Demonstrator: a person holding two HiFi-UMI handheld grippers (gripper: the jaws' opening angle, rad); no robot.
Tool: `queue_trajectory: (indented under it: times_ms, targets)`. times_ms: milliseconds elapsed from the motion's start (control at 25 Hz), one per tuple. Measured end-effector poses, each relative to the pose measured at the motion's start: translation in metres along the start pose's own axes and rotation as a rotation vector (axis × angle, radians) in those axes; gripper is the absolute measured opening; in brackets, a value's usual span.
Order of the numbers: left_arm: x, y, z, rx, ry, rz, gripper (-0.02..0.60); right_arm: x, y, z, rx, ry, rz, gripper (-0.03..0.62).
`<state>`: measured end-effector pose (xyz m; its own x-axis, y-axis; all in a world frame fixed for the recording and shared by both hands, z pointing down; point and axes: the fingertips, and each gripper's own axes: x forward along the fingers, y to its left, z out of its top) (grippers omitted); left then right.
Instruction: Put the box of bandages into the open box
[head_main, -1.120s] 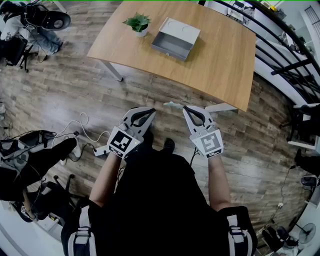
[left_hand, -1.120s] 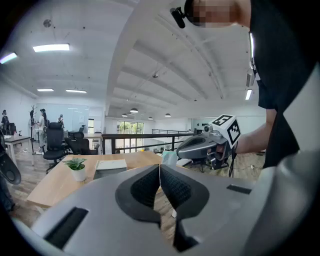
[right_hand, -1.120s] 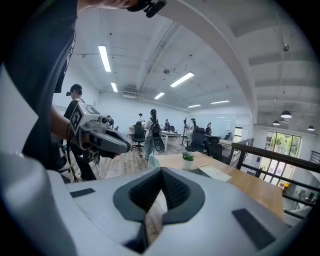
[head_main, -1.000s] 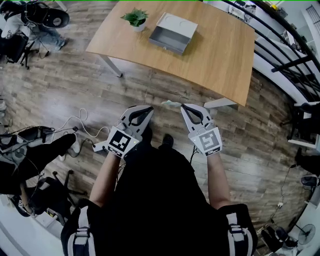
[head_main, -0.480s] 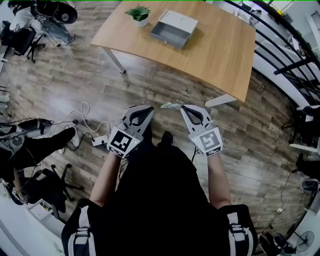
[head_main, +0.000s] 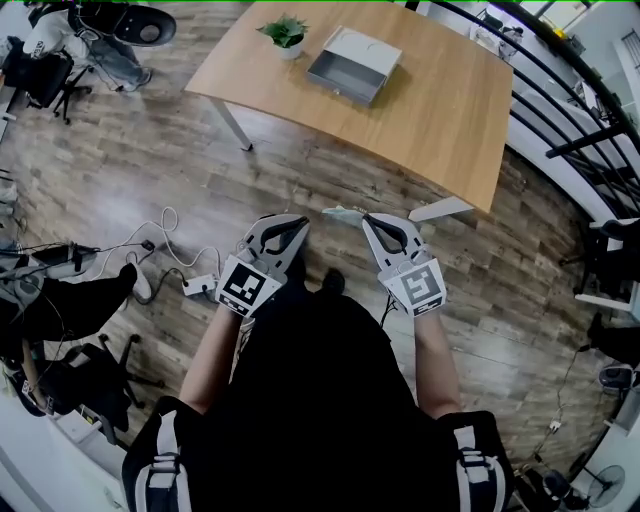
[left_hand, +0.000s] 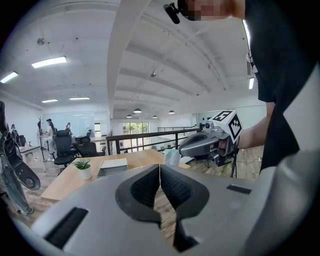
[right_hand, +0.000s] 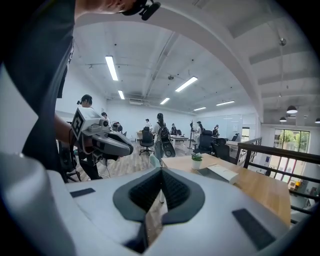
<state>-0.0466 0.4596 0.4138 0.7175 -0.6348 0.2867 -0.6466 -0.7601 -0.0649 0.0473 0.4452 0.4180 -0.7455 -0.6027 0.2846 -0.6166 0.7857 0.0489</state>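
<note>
Right claw (head_main: 368, 218) is clamped on the box of bandages (head_main: 343, 212), over the floor (head_main: 180, 170). Left claw (head_main: 300, 222) is closed, empty. Open box (head_main: 355, 65) rests on the tabletop (head_main: 440, 110), well apart.

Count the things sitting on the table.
2: a plant near the table's far left corner, and an open grey box just right of it. The table's far edge is cut off, so more may be hidden.
</note>
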Motion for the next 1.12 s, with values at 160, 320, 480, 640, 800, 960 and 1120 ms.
queue_trajectory:
  times_ms: [160,320,480,640,800,960,1120]
  targets:
    - [0.002,0.017,0.001,0.007,-0.001,-0.021,0.026,0.014,-0.002,0.009,0.012,-0.007,-0.013,0.025]
    - [0.006,0.038,0.004,0.019,-0.002,-0.048,0.026,0.030,-0.007,0.015,0.006,0.006,-0.035,0.025]
    - [0.013,0.058,0.007,0.026,-0.002,-0.079,0.026,0.042,-0.015,0.017,0.009,0.019,-0.059,0.025]
    - [0.022,0.073,0.009,0.030,-0.005,-0.112,0.026,0.053,-0.022,0.020,-0.020,0.025,-0.076,0.025]
    - [0.031,0.083,0.012,0.036,-0.010,-0.151,0.026,0.061,-0.027,0.022,0.012,0.037,-0.107,0.025]
    - [0.043,0.096,0.014,0.049,-0.017,-0.189,0.026,0.073,-0.037,0.022,-0.009,0.047,-0.130,0.025]
    - [0.052,0.112,0.015,0.058,-0.020,-0.220,0.026,0.085,-0.046,0.026,0.018,0.051,-0.166,0.025]
